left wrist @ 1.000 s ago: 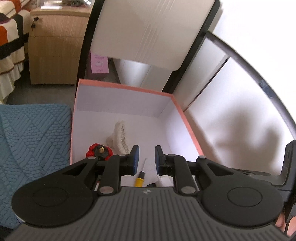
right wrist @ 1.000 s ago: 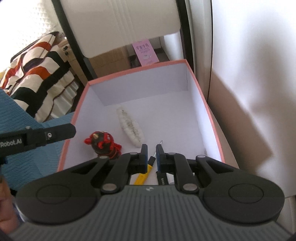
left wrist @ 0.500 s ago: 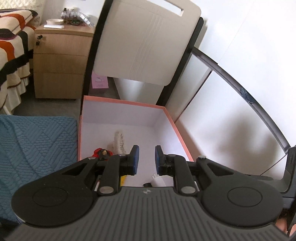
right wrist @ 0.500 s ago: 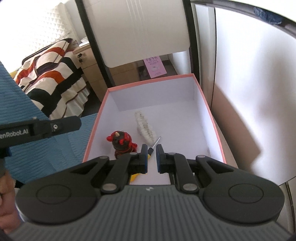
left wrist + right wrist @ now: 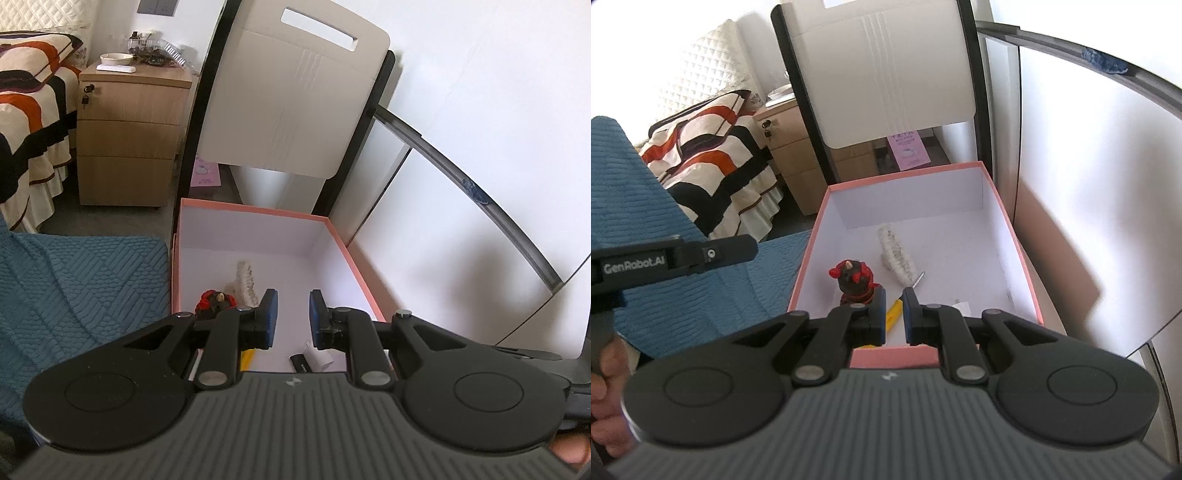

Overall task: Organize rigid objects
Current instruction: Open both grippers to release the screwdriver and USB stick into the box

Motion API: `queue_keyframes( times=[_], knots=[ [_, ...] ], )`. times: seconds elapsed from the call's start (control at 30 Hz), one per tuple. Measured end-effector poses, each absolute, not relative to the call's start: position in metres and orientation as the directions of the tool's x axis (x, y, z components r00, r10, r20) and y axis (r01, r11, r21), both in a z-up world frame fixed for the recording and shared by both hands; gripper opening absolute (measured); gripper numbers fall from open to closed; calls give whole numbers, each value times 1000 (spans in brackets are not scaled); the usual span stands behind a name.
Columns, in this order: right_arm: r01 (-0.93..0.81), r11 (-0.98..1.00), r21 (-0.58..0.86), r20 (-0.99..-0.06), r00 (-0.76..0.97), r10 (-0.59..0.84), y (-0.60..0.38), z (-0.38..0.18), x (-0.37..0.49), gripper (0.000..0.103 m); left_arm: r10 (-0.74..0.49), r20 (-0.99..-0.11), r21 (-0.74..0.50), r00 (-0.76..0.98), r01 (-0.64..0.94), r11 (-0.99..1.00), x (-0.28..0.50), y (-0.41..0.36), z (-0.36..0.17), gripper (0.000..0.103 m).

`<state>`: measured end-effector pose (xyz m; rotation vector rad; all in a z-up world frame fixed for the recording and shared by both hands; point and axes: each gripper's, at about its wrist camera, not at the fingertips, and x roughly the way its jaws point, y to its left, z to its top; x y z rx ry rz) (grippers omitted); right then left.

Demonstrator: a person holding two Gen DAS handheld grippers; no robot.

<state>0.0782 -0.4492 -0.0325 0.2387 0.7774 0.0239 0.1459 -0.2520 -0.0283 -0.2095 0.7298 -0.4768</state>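
Hand-held grippers, both yours: left hand-held gripper (image 5: 291, 317) pressed near together, nothing between pads; right hand-held gripper (image 5: 894, 314) likewise, empty. Both hang over near end of pink-rimmed white cardboard box (image 5: 1019, 258). Inside box: red-and-black horned figurine (image 5: 854, 281) upright near left wall, white ridged comb-like piece (image 5: 895, 253) just beside it, yellow-handled small screwdriver (image 5: 895, 308) near figurine (tip toward white piece), small black-and-white item (image 5: 312, 360) at near end. Blue textured cloth (image 5: 74, 288) left of box.

one box (image 5: 1019, 236), one figurine (image 5: 855, 278), one screwdriver (image 5: 894, 314)
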Motion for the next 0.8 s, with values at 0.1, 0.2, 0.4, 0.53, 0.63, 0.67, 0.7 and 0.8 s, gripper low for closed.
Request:
queue_keyframes(
  times=[0.1,0.2,0.4,0.53,0.63,0.67,0.7,0.8],
  knots=[
    [64,975,214,-687,720,103,-449,-30,72,13,-482,-588,-346,649,337,876,139,-248,-29,20],
    [68,975,212,-682,725,98,-449,-31,65,13,-475,-593,-338,650,334,880,131,-244,-30,20],
    [102,973,206,-677,733,67,-450,-34,53,14,-473,-587,-351,657,321,880,114,-232,-32,29],
    [107,974,199,-680,731,59,-449,-37,45,14,-462,-581,-335,670,321,886,105,-230,-30,42],
    [124,972,197,-683,729,46,-449,-38,40,18,-445,-581,-322,682,310,894,100,-230,-29,59],
    [129,973,192,-684,729,38,-449,-38,38,30,-439,-579,-319,687,304,898,99,-229,-29,66],
    [130,975,182,-681,731,30,-449,-38,38,43,-429,-577,-314,696,296,902,98,-229,-29,70],
    [144,975,167,-680,733,8,-451,-41,35,62,-405,-577,-285,709,291,914,96,-230,-28,84]
  ],
)
